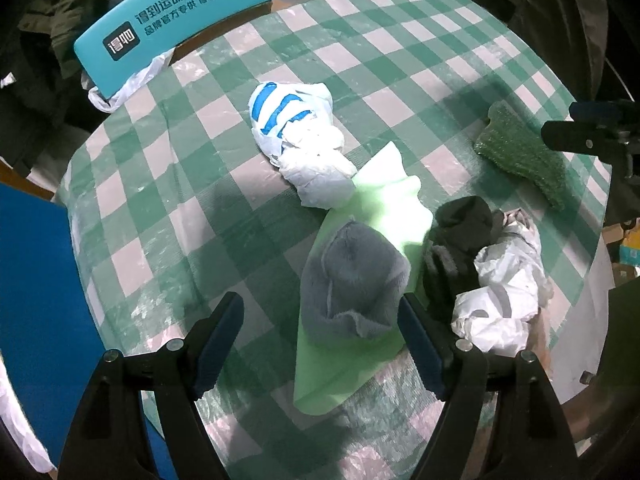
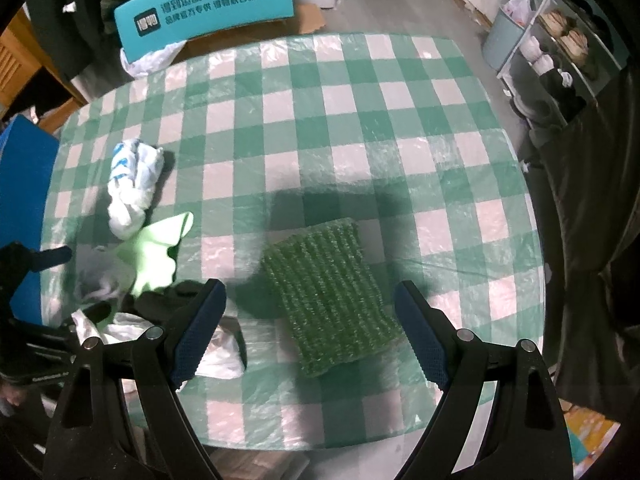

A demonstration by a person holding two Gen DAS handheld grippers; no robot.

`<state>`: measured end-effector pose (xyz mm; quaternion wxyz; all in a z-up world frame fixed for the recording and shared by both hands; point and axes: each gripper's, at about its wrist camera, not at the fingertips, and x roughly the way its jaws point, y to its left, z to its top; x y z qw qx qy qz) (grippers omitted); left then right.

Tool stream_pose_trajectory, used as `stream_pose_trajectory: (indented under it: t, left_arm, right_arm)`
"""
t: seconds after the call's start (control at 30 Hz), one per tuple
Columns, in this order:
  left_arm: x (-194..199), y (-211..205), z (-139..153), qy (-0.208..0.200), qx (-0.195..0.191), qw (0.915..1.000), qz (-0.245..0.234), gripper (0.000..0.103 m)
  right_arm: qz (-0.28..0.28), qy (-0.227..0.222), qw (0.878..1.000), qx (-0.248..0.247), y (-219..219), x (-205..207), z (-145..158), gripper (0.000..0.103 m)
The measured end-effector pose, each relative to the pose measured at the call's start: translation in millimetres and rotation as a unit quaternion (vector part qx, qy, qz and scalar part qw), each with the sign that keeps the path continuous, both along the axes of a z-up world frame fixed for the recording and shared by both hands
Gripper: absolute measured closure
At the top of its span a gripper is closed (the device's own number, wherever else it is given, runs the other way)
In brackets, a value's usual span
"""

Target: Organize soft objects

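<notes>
My left gripper (image 1: 322,346) is open above the table, with a grey fleece cloth (image 1: 350,276) just ahead between its fingers, lying on a light green cloth (image 1: 360,248). A white bag with blue stripes (image 1: 296,136) lies beyond. A black cloth (image 1: 460,232) and a crumpled white bag (image 1: 504,288) lie to the right. My right gripper (image 2: 310,332) is open, and a green knitted cloth (image 2: 328,294) lies flat between its fingers. That cloth also shows in the left wrist view (image 1: 524,152).
The round table has a green and white checked cover (image 2: 360,120). A teal chair back (image 1: 172,20) stands at the far side, a blue panel (image 1: 36,280) at the left edge. A shelf with shoes (image 2: 560,52) stands to the far right.
</notes>
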<state>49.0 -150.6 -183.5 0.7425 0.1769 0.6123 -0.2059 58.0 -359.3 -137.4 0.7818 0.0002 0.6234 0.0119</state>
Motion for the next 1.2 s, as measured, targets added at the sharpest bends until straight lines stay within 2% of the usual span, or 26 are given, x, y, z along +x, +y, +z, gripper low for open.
stream_pose_trajectory:
  t: [0.17,0.27,0.33,0.5,0.6,0.7,0.77,0.83,0.87,0.9,0.93,1.2]
  left_arm:
    - [4.6,2.2,-3.6,0.0,-0.01,0.9999,0.005,0.024]
    - [6.5,4.3,-3.6,0.004,-0.025,0.9997,0.004,0.041]
    - [6.1,4.3,-2.9,0.006,-0.034,0.9994,-0.001,0.056]
    - [1.8,1.9,0.9,-0.008,-0.032,0.9993,-0.019,0.072]
    - [1.2,4.8,3.7,-0.004,-0.041,0.999,-0.016,0.076]
    - [2.2,9.5,7.8,-0.003,-0.051,0.9987,-0.007,0.078]
    - [2.8,13.9,11.1,-0.005,-0.054,0.9985,0.002,0.078]
    - [4.6,19.5,14.5,-0.006,-0.061,0.9981,0.011,0.078]
    - [5.7,22.7,16.2,-0.008,-0.063,0.9979,0.016,0.078]
    - [5.2,24.6,17.9,-0.01,-0.063,0.9977,0.02,0.078]
    - [5.4,27.5,20.0,-0.013,-0.064,0.9975,0.025,0.078]
    - [4.7,43.0,29.2,-0.028,-0.062,0.9967,0.044,0.079]
  right_arm:
    - [0.004,0.014,1.0,-0.017,-2.8,2.5,-17.5,0.017]
    - [0.011,0.02,1.0,-0.021,-2.6,3.1,-26.2,0.017]
    - [0.015,0.024,0.999,-0.022,-1.9,2.9,-31.6,0.017]
    - [0.019,0.03,0.999,-0.038,-2.0,2.7,-41.6,0.017]
    - [0.02,0.035,0.998,-0.039,-2.9,2.8,-46.1,0.018]
    - [0.022,0.043,0.998,-0.035,-2.7,2.3,-51.8,0.027]
    - [0.023,0.049,0.998,-0.032,-2.2,1.6,-55.0,0.039]
    - [0.026,0.047,0.998,-0.031,0.1,2.0,-54.1,0.044]
    - [0.029,0.046,0.998,-0.028,1.6,1.8,-53.1,0.054]
    - [0.03,0.045,0.998,-0.026,3.3,1.3,-51.9,0.061]
    - [0.031,0.043,0.998,-0.025,5.0,0.9,-50.5,0.075]
    - [0.042,0.034,0.998,-0.015,16.2,-2.4,-36.9,0.082]
